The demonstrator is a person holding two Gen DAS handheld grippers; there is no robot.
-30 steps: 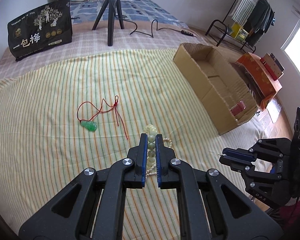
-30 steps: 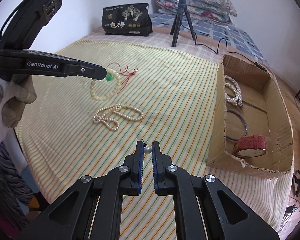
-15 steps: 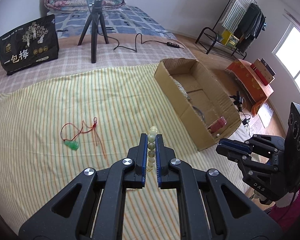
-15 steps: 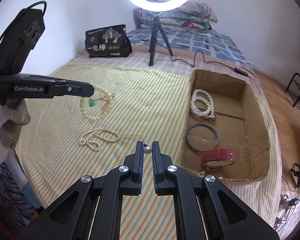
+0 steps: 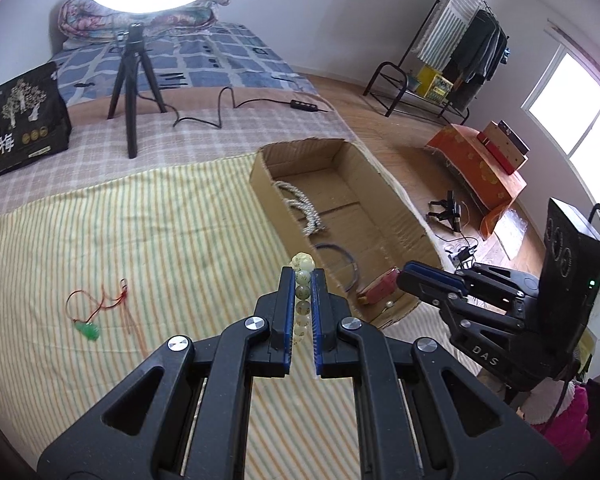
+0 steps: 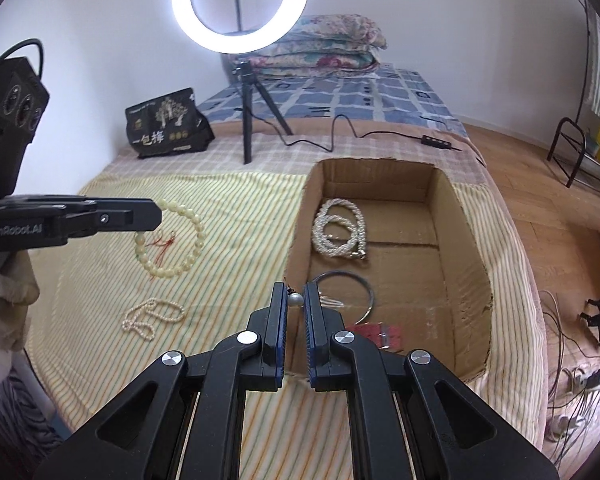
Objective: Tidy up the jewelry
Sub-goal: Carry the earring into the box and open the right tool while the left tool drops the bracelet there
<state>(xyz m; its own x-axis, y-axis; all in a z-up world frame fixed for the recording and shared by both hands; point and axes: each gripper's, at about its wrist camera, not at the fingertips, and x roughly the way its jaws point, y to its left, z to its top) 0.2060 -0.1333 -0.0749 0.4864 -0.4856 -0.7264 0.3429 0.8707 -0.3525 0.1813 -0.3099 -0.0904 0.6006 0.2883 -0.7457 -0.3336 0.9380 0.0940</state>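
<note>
My left gripper (image 5: pixel 303 278) is shut on a pale bead bracelet (image 5: pixel 302 262), which hangs as a loop (image 6: pixel 198 236) from its tip (image 6: pixel 157 216) above the striped bedspread. A small pearl stud (image 6: pixel 295 299) is pinched in my shut right gripper (image 6: pixel 295 293), just above the near left corner of the open cardboard box (image 6: pixel 472 248). Inside the box lie a twisted pearl necklace (image 6: pixel 340 228), a dark bangle (image 6: pixel 364 285) and a red watch (image 6: pixel 380 332). A green pendant on red cord (image 5: pixel 87 330) and a small pearl strand (image 6: pixel 152 316) lie on the bedspread.
A ring light on a tripod (image 6: pixel 246 120) and a black bag (image 6: pixel 168 124) stand behind the striped sheet, with a cable (image 6: pixel 340 132) trailing to the right. Folded quilts lie at the bed's head. Right of the bed are wood floor, a clothes rack (image 5: pixel 460 40) and an orange box (image 5: pixel 476 160).
Both grippers have risen and moved toward the cardboard box, each keeping its hold. The box interior has come into fuller view and the bedspread jewelry has slid left.
</note>
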